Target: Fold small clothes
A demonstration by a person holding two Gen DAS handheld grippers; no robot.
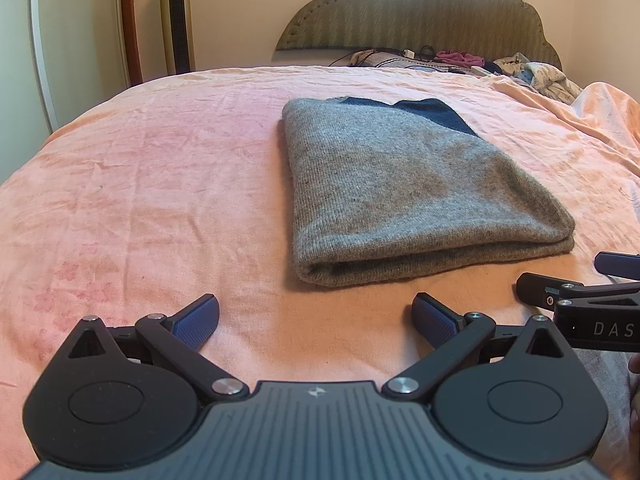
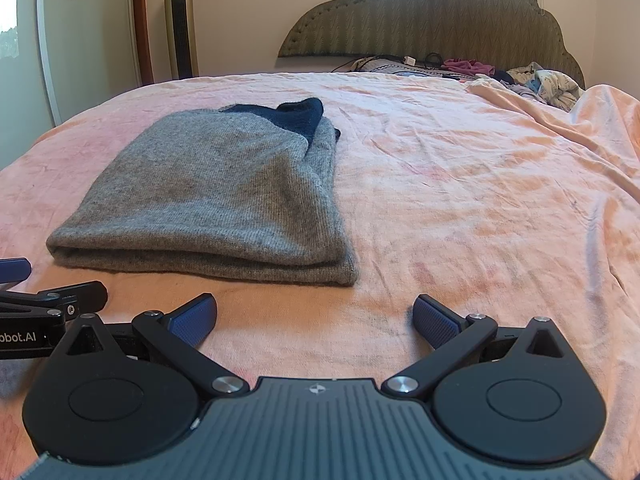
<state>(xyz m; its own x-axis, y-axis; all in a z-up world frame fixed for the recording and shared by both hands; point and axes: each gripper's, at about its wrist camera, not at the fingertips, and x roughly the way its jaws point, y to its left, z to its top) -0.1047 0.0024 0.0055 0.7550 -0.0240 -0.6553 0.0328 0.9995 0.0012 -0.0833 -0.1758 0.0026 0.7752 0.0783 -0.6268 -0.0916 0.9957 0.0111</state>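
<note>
From the left wrist view, the left tool (image 1: 316,318) hung low over the pink bedspread (image 1: 140,184), its two blue-padded fingers (image 1: 198,322) spread wide apart with nothing between them. Ahead and a little to the right lay the grey knitted garment (image 1: 404,196), folded into a thick rectangle flat on the bedspread, with a dark blue part (image 1: 436,114) showing at its far end. The garment's near folded edge lay just beyond the fingertips, apart from them. At the right edge the right tool (image 1: 580,280) came into view side-on, close to the garment's near right corner but not touching it. A green padded headboard (image 1: 420,12) stood at the far end of the bed, with a heap of loose clothes (image 1: 532,72) below it and a tall tower fan (image 1: 176,16) against the wall at left.

From the right wrist view, the right tool (image 2: 315,320) likewise stood wide open and held nothing, above bare bedspread (image 2: 480,184). The folded garment (image 2: 224,196) lay ahead to the left, its dark blue end (image 2: 296,114) farthest away. The left tool (image 2: 52,296) showed at the left edge, just short of the garment's near edge.
</note>
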